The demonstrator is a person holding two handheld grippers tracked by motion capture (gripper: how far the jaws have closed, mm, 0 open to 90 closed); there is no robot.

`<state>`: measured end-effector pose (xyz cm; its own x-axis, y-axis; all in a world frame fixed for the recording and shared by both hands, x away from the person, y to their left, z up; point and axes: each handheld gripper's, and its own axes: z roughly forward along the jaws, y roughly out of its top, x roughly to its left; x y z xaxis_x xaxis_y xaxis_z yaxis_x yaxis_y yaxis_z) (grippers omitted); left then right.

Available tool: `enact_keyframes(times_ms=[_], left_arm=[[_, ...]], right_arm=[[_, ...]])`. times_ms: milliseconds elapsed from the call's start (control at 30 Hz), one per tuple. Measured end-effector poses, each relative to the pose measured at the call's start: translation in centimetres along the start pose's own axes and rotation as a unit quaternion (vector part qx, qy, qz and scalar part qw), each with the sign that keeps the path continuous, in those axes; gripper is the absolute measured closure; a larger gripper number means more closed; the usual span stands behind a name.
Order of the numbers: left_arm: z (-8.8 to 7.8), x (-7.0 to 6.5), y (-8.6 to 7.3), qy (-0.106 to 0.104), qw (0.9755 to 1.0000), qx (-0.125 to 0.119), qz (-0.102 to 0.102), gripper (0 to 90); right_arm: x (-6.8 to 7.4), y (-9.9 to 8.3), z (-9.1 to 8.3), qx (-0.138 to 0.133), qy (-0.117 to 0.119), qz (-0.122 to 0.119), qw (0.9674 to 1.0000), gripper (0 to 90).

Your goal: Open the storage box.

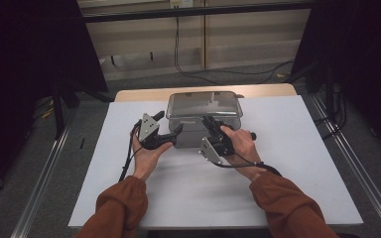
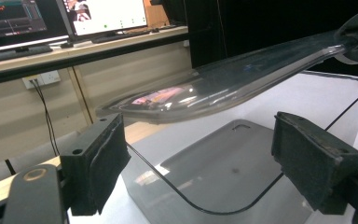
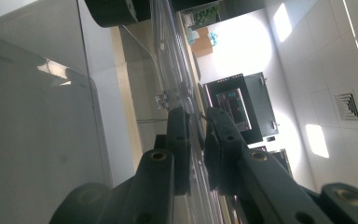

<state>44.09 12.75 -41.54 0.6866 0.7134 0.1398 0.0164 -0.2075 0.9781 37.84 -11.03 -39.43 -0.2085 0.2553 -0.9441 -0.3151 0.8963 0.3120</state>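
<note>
Left gripper (image 2: 196,158): jaws apart, straddling the container's near corner, pads off it
Right gripper (image 3: 196,140): clamped on the clear lid (image 2: 223,84), lifted above the container
Clear container (image 1: 198,130): on white tabletop (image 1: 278,163)
Behind: cables (image 1: 193,69) on floor

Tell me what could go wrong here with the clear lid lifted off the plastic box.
1. The right gripper pinches only the thin edge of the clear lid, which hangs tilted over the box; it could slip or twist out.
2. The left gripper is open, its pads apart on either side of the box's near corner without pressing, so the light box may slide on the white table if the lid bumps it.
</note>
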Motion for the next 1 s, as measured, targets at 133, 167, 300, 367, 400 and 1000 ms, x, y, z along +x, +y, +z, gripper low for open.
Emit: enact_keyframes(times_ms=[133, 167, 300, 367, 400, 1000], left_arm=[[0.2, -0.1, 0.0, -0.005, 1.0, -0.005, 0.001, 21.0], [0.3, -0.1, 0.0, -0.006, 1.0, -0.005, 0.003, 21.3], [1.1, 0.1, 0.2, 0.002, 1.0, -0.005, -0.005, 20.7], [1.2, 0.1, 0.5, 0.007, 0.9999, -0.009, 0.005, 21.3], [1.2, 0.1, 0.6, 0.008, 0.9999, -0.009, 0.009, 22.2], [1.0, 0.4, 0.7, 0.013, 0.9997, -0.021, 0.006, 30.5]], right_arm=[[0.2, -0.1, -0.1, 0.0, 0.006, -0.002, 1.0, 80.4], [0.2, -0.1, 0.0, 0.0, 0.006, -0.003, 1.0, 80.4], [0.2, -0.1, 0.1, -0.002, 0.006, -0.007, 1.0, 80.3], [0.3, -0.1, 0.1, -0.001, 0.009, -0.007, 0.9999, 80.2], [0.4, 0.0, 0.1, 0.0, 0.009, -0.009, 0.9999, 80.3], [-0.3, -1.4, 0.1, -0.003, 0.024, 0.132, 0.9909, 46.7]])
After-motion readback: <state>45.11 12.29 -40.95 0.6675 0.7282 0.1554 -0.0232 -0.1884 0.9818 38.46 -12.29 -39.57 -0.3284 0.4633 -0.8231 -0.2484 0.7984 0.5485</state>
